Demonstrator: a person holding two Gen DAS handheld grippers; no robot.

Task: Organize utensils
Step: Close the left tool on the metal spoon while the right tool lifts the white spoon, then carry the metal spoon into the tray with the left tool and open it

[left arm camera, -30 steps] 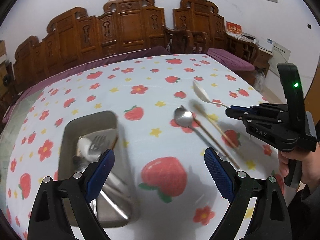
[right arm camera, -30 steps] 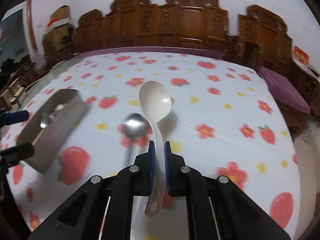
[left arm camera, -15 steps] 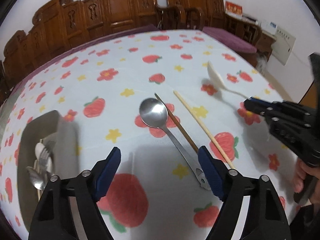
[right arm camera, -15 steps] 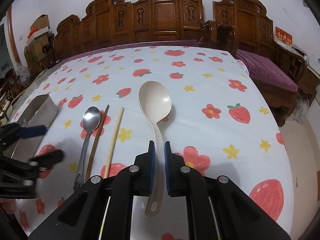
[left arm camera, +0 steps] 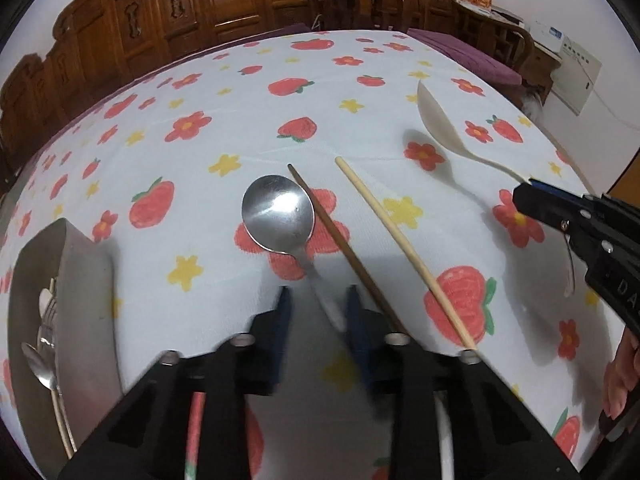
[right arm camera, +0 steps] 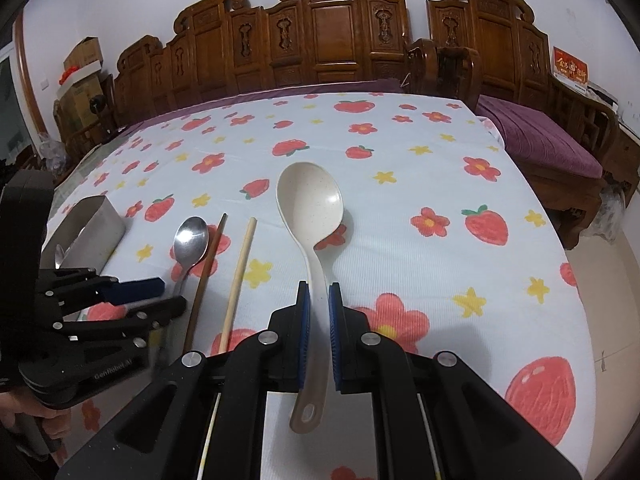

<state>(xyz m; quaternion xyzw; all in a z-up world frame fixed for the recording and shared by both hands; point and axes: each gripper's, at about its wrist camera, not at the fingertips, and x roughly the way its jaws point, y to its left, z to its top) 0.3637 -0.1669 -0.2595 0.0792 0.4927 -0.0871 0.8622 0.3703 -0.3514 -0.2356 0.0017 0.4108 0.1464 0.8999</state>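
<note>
A steel spoon (left arm camera: 279,215) lies on the strawberry tablecloth; it also shows in the right wrist view (right arm camera: 191,237). My left gripper (left arm camera: 316,300) is low over its handle, blurred, jaws narrowed on either side of it, with gaps still showing. Beside it lie a dark chopstick (left arm camera: 340,242) and a pale chopstick (left arm camera: 400,248). My right gripper (right arm camera: 317,300) is shut on the handle of a white rice spoon (right arm camera: 310,204), held above the cloth. A steel tray (left arm camera: 86,280) at the left holds a fork and spoons.
Carved wooden chairs (right arm camera: 320,40) ring the table's far side. A purple-cushioned bench (right arm camera: 536,136) stands at the right. The table's right edge drops to the floor (right arm camera: 600,280). Cardboard boxes (right arm camera: 80,64) are stacked at the far left.
My left gripper has swung right from the tray, dropped over the steel spoon's handle, and its jaws have narrowed from wide open. The right gripper keeps holding the white spoon.
</note>
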